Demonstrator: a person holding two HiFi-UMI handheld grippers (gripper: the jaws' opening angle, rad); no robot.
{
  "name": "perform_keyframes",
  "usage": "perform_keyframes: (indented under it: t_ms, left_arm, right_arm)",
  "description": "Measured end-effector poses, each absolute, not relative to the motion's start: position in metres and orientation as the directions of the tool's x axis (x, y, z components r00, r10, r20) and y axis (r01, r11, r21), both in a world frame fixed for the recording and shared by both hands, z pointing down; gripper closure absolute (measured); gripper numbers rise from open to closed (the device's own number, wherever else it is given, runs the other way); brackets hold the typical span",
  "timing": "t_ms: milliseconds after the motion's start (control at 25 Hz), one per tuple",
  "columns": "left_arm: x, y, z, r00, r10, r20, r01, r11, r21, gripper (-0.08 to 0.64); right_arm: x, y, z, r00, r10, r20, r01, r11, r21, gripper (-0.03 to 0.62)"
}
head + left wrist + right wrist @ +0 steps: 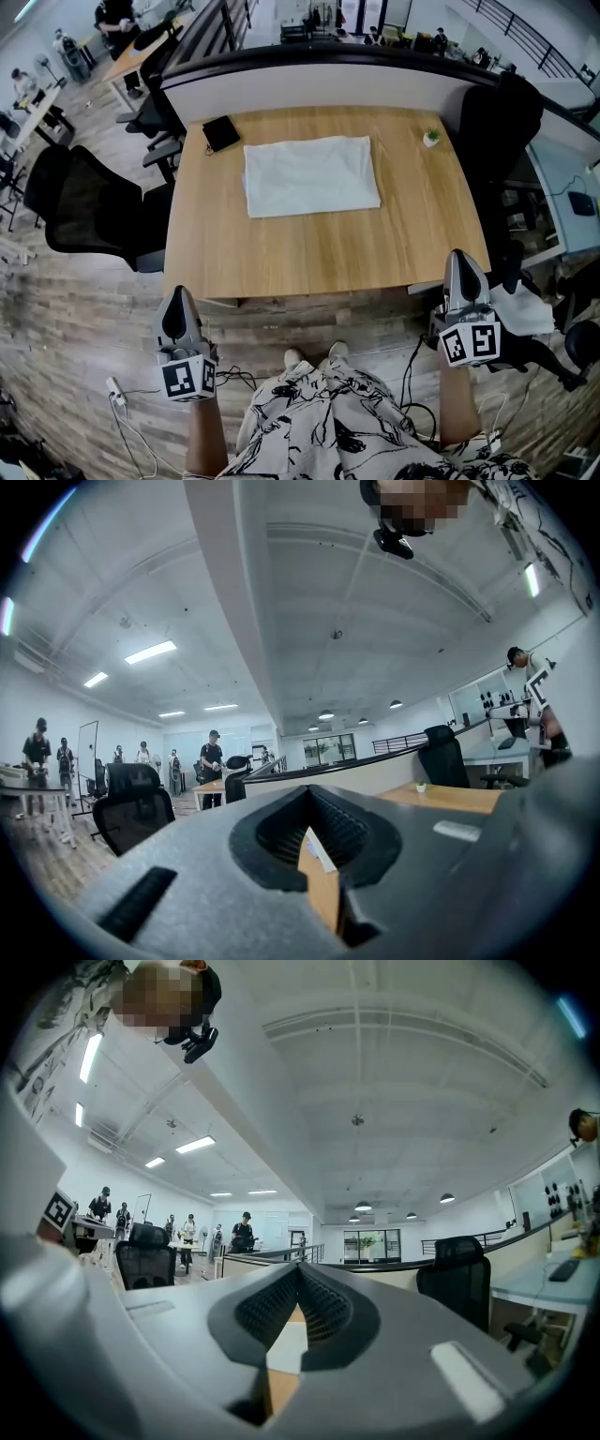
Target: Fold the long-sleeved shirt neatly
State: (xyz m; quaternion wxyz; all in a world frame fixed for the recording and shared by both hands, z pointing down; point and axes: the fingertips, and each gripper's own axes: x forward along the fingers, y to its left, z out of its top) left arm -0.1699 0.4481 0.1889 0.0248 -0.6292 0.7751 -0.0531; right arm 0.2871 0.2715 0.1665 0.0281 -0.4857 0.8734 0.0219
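White shirt (311, 175) is lying folded into a flat rectangle on the far half of the wooden table (328, 253), so the folding is looking done to me. Its long axis is running left to right, collar end not showing. I am holding the left gripper (178, 293) and right gripper (463, 255) clenched, empty, short of the near edge.

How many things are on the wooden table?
3: folded white shirt mid-table, flat black object near the far-left corner, small potted plant near the far-right edge. None seems hidden.
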Motion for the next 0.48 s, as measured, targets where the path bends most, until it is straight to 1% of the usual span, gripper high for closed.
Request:
perform_keyframes:
  t_ms: [480]
  left_arm:
    - [-0.1606,0.4465,0.1833,-0.196,-0.980,0.022,-0.974,0.192,-0.121,0.557]
  right_arm:
    - [0.2889,0.2754,0.1646,-0.537,-0.840,-0.072,-0.843,0.538,0.014,0.581]
